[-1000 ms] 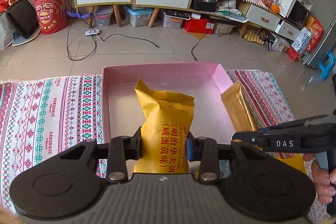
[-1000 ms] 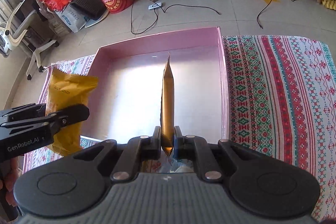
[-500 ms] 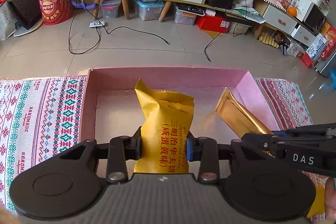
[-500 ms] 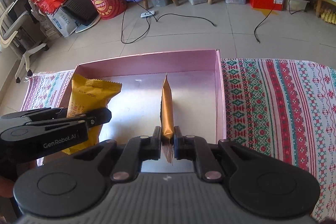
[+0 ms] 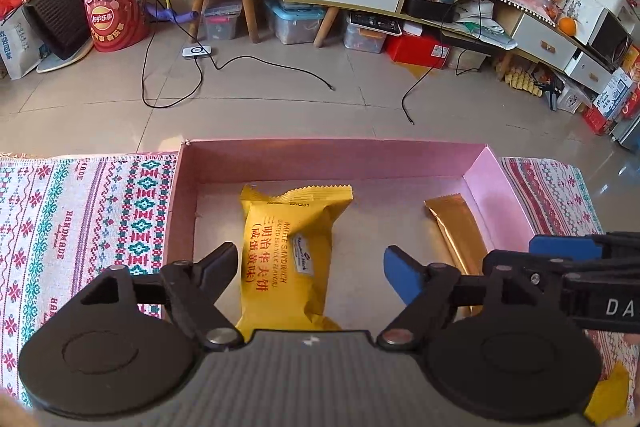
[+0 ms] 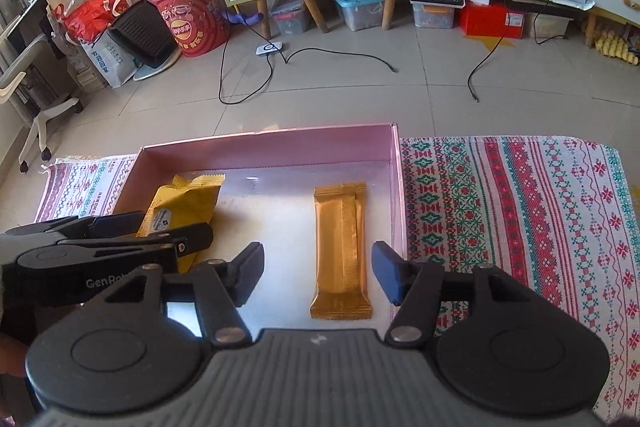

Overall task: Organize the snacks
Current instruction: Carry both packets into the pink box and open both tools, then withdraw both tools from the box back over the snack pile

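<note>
A shallow pink cardboard box [image 5: 328,155] with a pale, shiny floor sits on a woven cloth [image 5: 80,219] patterned in red, teal and white. Flat on the box floor toward its left wall lies a puffy yellow foil snack packet [image 5: 292,251] with crimped ends and red print; near the right wall lies a slim gold foil bar [image 6: 341,251], smooth and rectangular, well apart from the packet. The left gripper [image 5: 310,271] has its jaws opening, spread either side of the yellow packet without touching it. The right gripper [image 6: 318,273] is also opening, its fingers astride the gold bar and clear of it. Beyond the box's far edge are tiled floor and loose black cables [image 5: 240,67].
</note>
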`<state>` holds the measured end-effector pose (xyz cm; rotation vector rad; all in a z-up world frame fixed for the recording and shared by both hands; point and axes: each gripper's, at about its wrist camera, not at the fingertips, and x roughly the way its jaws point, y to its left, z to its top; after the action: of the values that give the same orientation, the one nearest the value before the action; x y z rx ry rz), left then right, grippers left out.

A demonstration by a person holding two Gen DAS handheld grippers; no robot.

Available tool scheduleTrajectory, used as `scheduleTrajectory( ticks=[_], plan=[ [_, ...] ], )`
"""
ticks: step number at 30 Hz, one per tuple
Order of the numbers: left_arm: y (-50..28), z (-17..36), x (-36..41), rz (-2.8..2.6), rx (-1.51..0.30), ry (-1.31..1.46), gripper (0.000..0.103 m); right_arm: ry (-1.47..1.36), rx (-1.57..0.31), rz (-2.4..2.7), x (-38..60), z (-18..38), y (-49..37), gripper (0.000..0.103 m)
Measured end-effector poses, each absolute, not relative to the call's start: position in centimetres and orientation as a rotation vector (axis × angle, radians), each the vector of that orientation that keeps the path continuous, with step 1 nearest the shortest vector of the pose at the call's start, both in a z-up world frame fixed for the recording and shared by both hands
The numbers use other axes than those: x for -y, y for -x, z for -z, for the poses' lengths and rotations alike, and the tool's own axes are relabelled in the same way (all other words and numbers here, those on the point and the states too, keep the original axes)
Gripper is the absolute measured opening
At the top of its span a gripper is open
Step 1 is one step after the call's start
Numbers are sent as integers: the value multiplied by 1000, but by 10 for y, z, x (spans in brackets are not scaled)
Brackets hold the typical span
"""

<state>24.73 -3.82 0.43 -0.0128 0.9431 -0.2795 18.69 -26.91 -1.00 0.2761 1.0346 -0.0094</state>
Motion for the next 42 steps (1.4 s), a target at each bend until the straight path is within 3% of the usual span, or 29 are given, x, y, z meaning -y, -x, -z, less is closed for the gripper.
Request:
scheduleTrajectory(
  ticks=[20, 42],
  plan=[
    [-195, -30, 16, 310, -906, -41, 103, -229, -992, -5, 255, -28, -140, 90],
    [-121, -27, -20, 353, -932, -103, 103, -184, -1069, -25, 234, -22, -70, 97]
  ],
)
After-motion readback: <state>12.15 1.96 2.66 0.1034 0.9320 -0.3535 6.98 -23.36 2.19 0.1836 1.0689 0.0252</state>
